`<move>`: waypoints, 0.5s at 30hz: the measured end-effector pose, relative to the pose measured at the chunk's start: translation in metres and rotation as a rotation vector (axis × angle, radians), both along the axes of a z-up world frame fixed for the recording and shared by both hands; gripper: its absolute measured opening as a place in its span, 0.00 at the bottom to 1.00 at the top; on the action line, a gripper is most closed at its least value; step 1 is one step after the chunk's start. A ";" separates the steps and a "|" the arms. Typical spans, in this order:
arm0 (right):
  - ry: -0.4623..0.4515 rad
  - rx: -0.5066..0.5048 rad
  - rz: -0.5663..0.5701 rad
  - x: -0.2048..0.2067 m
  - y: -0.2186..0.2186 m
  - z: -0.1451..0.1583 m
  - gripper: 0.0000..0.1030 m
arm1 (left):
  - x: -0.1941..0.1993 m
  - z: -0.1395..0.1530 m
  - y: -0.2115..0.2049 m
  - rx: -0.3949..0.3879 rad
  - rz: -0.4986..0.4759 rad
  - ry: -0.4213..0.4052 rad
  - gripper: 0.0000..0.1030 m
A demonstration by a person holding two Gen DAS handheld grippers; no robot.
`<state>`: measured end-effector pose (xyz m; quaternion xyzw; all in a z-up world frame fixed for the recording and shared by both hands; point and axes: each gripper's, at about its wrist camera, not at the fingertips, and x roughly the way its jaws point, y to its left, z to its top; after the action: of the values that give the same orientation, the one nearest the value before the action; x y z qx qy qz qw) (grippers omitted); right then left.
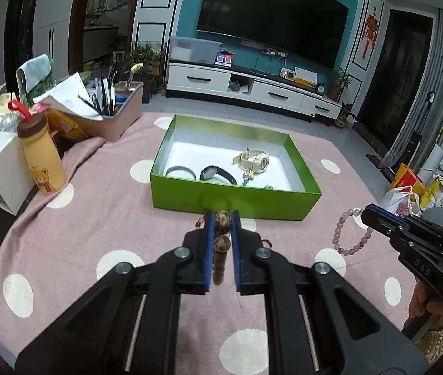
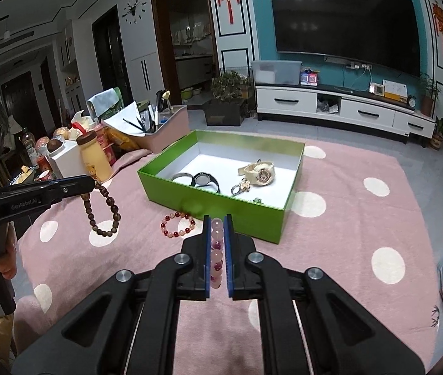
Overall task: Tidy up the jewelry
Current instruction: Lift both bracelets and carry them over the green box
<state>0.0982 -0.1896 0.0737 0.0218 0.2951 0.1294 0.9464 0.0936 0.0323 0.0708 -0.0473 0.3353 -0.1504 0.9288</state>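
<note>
Above the dotted cloth [image 1: 74, 243], left tool [image 1: 223, 215] clamps brown bracelet [image 2: 104, 209], right tool [image 2: 217, 218] pink bracelet [image 1: 351, 234].

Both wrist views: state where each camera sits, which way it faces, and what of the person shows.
Left wrist: sits on the left tool, faces forward and down over the pink spotted blanket toward the green box; the right tool and a hand show at right.
Right wrist: sits on the right tool, same facing; the left tool and a hand show at left.
Shared: box, blanket, television.
</note>
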 end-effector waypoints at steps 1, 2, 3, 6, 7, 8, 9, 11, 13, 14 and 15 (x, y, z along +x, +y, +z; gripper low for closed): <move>-0.005 0.000 -0.002 0.000 -0.002 0.002 0.07 | 0.000 0.002 -0.001 0.003 -0.001 -0.004 0.10; -0.010 0.001 -0.004 0.000 -0.003 0.004 0.07 | 0.001 0.005 -0.004 0.008 -0.001 -0.008 0.10; -0.014 0.002 -0.005 -0.001 -0.006 0.006 0.07 | 0.002 0.007 -0.006 0.014 -0.001 -0.013 0.10; -0.030 -0.001 -0.011 0.001 -0.011 0.013 0.07 | 0.010 0.014 -0.012 0.019 -0.003 -0.018 0.10; -0.033 -0.002 -0.013 0.003 -0.012 0.015 0.07 | 0.013 0.015 -0.013 0.022 -0.001 -0.019 0.10; -0.036 -0.003 -0.014 0.005 -0.013 0.017 0.07 | 0.016 0.017 -0.016 0.026 0.000 -0.019 0.10; -0.038 -0.001 -0.015 0.007 -0.015 0.018 0.07 | 0.020 0.019 -0.018 0.029 0.001 -0.019 0.10; -0.041 0.004 -0.017 0.012 -0.017 0.021 0.07 | 0.026 0.021 -0.022 0.036 0.003 -0.020 0.10; -0.044 0.008 -0.020 0.017 -0.019 0.023 0.07 | 0.034 0.023 -0.026 0.043 0.008 -0.018 0.10; -0.045 0.009 -0.023 0.020 -0.020 0.024 0.07 | 0.038 0.024 -0.027 0.045 0.008 -0.016 0.10; -0.045 0.010 -0.024 0.022 -0.021 0.024 0.07 | 0.040 0.024 -0.029 0.047 0.009 -0.016 0.10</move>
<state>0.1200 -0.2104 0.0982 0.0272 0.2726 0.1202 0.9542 0.1340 0.0036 0.0944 -0.0255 0.3310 -0.1386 0.9331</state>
